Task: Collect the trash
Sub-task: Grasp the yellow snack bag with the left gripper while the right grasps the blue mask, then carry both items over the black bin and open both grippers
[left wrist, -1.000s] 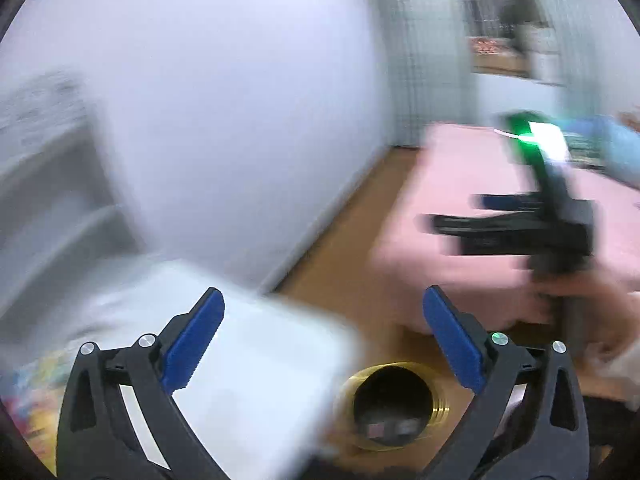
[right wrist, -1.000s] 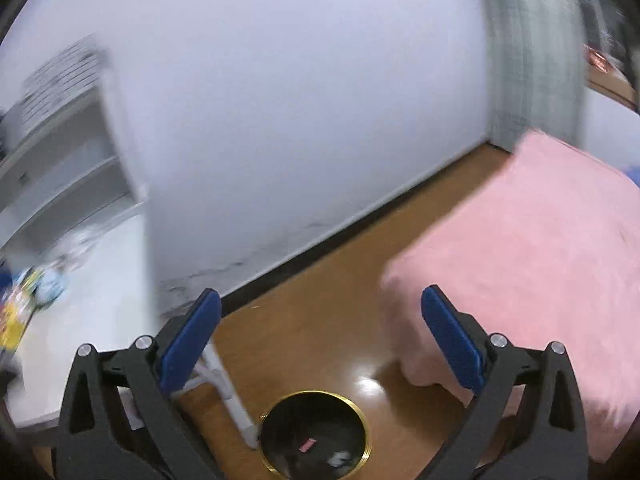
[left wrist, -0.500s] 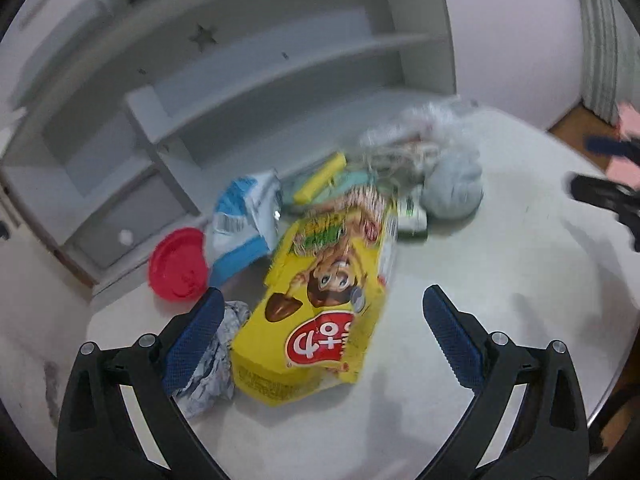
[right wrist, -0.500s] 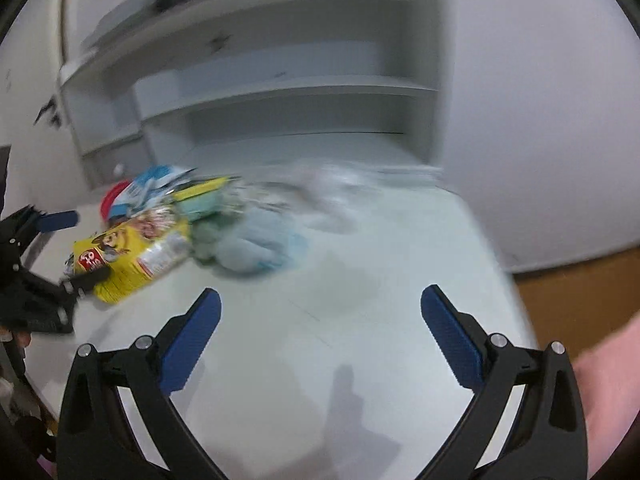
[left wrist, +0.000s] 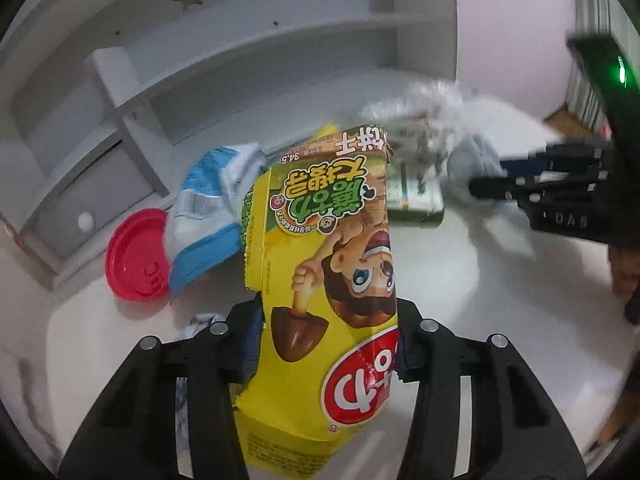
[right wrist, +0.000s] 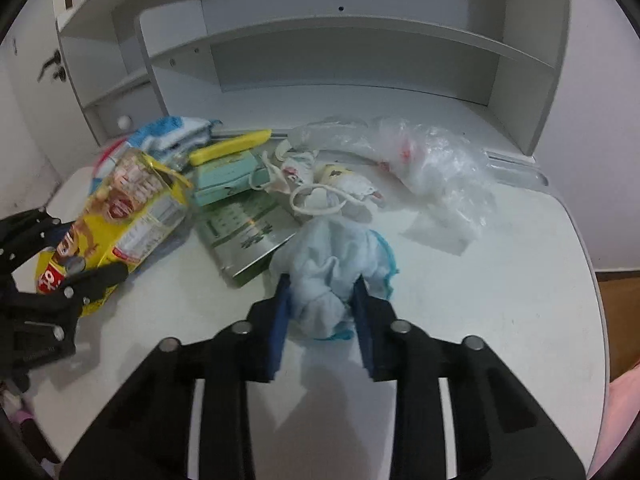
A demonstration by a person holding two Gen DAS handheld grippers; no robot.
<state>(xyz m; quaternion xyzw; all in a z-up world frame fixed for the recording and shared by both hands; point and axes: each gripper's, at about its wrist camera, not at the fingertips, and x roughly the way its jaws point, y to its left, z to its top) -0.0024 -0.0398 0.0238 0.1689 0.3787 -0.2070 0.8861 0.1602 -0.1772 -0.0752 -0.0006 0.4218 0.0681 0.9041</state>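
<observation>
A yellow snack box (left wrist: 320, 248) with a cartoon face stands between the pads of my left gripper (left wrist: 326, 336). The jaws are closing and both pads press on its sides. The right wrist view shows the same box (right wrist: 132, 216) at the left with the left gripper (right wrist: 60, 276) around its near end. My right gripper (right wrist: 322, 304) is closing on a crumpled pale blue wad (right wrist: 324, 276) on the white desk (right wrist: 500, 280), its pads against both sides of the wad. The right gripper (left wrist: 560, 196) also shows at the right of the left wrist view.
More litter lies behind: a red lid (left wrist: 138, 256), a blue and white bag (left wrist: 208, 216), a green and silver carton (right wrist: 248, 236), a mint box (right wrist: 224, 176), a clear plastic bag (right wrist: 432, 156). A white shelf unit (right wrist: 320, 48) backs the desk. Wooden floor (right wrist: 620, 300) shows at the right.
Both grippers swung from the floor and bin to the desk. The left jaws, open before, closed on the yellow box; the right jaws closed on the blue wad.
</observation>
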